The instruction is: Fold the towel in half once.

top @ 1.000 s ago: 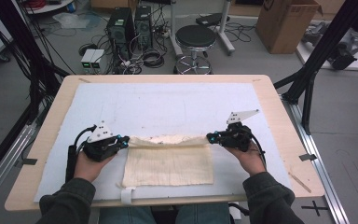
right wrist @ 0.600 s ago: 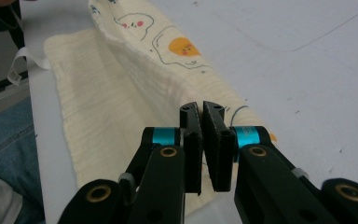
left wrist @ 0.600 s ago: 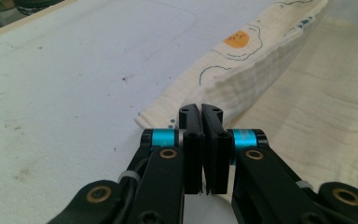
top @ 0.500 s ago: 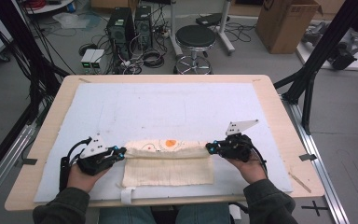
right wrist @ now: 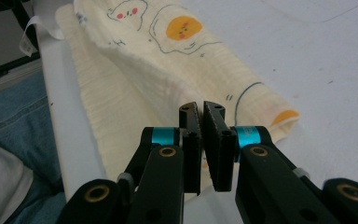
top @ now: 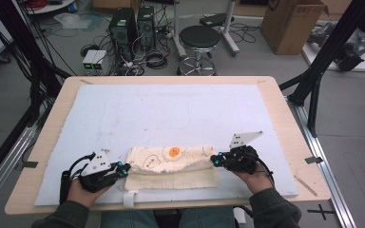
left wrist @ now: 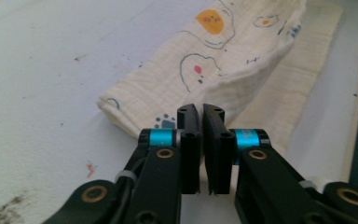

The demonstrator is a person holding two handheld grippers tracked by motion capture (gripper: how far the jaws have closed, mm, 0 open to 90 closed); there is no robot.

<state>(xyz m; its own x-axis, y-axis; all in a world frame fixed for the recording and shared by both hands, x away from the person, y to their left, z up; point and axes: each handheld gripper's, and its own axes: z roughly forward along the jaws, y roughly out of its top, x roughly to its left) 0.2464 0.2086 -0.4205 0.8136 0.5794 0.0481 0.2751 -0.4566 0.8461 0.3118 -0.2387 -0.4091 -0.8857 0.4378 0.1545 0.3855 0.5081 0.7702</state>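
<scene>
handling note: folded muslin cloth on the counter

high view: currently the cloth (top: 171, 166) lies near the front edge of the counter (top: 285, 118), on a white mat (top: 171, 109), folded lengthwise with a printed top layer lying over a plain lower one. the left hand-held gripper (top: 123, 167) sits at its left end and the right hand-held gripper (top: 215, 160) at its right end.

left gripper view: the jaws have just been opening and stand a narrow slit apart, nothing between them. the folded end of the cloth lies just beyond the tips.

right gripper view: same condition; the jaws have just parted slightly and grip nothing, with the cloth end just ahead.

handling, as judged: light, soft and limp; it will sag and unfold if lifted at one point. take hold at the end corners, pinching all layers together, both ends at once.
</scene>
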